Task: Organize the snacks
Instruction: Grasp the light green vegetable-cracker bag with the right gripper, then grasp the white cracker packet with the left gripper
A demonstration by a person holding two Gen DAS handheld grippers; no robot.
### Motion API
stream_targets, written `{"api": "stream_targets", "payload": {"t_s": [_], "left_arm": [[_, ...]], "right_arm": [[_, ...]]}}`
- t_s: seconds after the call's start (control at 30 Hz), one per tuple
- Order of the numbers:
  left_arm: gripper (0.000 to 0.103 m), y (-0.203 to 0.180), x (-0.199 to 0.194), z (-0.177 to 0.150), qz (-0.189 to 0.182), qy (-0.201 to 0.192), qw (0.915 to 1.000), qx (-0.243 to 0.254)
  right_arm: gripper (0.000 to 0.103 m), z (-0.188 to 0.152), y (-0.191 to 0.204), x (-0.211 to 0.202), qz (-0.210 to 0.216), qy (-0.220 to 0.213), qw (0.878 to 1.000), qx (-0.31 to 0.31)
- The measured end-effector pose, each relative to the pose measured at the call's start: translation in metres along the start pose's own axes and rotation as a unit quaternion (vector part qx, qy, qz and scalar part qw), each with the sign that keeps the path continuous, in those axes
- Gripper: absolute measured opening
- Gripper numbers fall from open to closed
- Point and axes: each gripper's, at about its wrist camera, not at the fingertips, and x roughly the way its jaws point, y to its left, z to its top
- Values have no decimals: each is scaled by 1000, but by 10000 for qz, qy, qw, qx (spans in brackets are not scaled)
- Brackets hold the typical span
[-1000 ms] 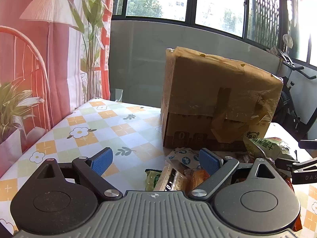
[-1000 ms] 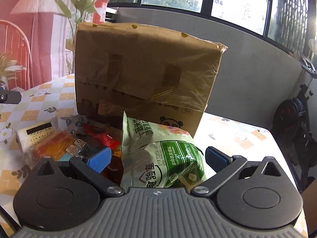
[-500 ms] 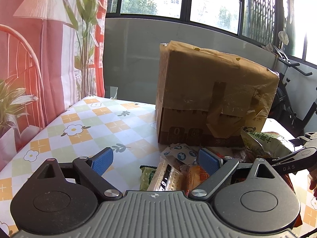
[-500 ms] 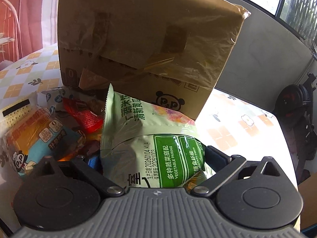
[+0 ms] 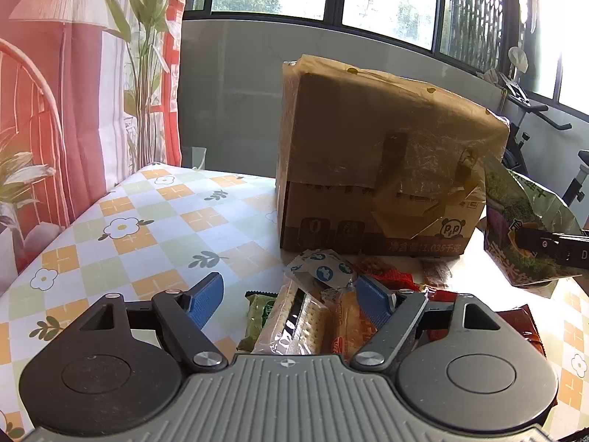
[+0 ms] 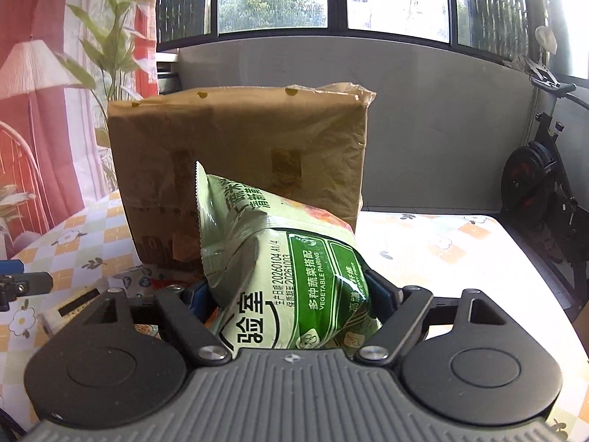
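Your right tongs (image 6: 291, 294) are closing on the puffy green bag (image 6: 287, 258) lifted before the box (image 6: 239, 154), your left tongs (image 5: 291, 296) closing over biscuit packets (image 5: 294, 320); squeeze carelessly and it could slip.

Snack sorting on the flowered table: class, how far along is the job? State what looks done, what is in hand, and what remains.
Done: nothing looks sorted yet. In hand: the right tongs are closing on a green vegetable snack bag, lifted clear of the table in front of the taped cardboard box. Left: the heap of cracker packs and red wrappers still lies between the left tongs, which are closing but grip nothing.
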Motion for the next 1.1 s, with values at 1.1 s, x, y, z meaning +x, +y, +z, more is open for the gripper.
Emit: {"api": "stream_targets", "payload": {"t_s": [1.1], "left_arm": [[42,2,54,-5,-273,950,9946,319]], "right_arm": [[82,-35,7,-12,166,-295,9988,351]]}}
